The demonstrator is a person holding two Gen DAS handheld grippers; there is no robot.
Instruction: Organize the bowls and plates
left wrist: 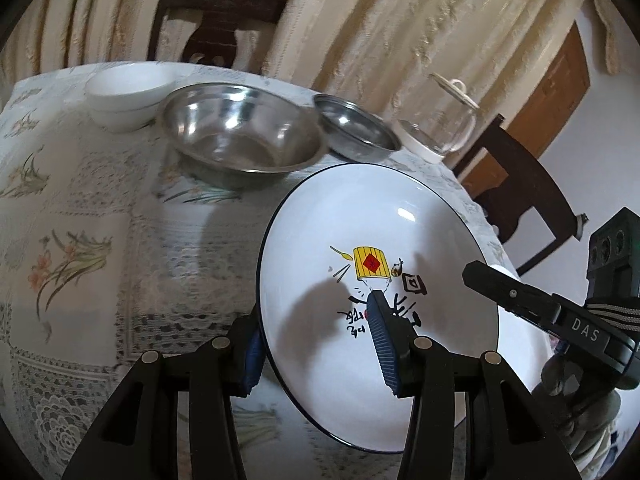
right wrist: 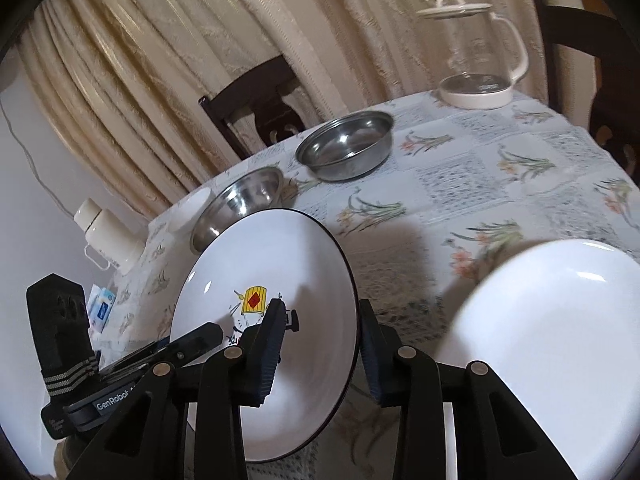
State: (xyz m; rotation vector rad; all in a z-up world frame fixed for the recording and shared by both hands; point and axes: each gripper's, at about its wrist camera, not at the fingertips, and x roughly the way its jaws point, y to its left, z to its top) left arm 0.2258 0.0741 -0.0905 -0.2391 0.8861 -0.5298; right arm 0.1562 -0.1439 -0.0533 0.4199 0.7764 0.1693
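Both claws, left (left wrist: 316,344) and right (right wrist: 320,340), clamp one tilted plate (left wrist: 400,220) above the tabletop (left wrist: 100,208). White bowls (left wrist: 124,96) are stacked; steel bowls (left wrist: 240,136) lie unstacked.

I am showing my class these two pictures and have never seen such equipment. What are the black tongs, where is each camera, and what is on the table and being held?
A person holds a two-finger gripper in each hand, with a wide-angle camera on each looking along its fingers. Both the left gripper and the right gripper clamp the rim of one decorated plate, tilted above the tablecloth. On the table: stacked white bowls, two steel bowls, a glass kettle and a plain white plate.
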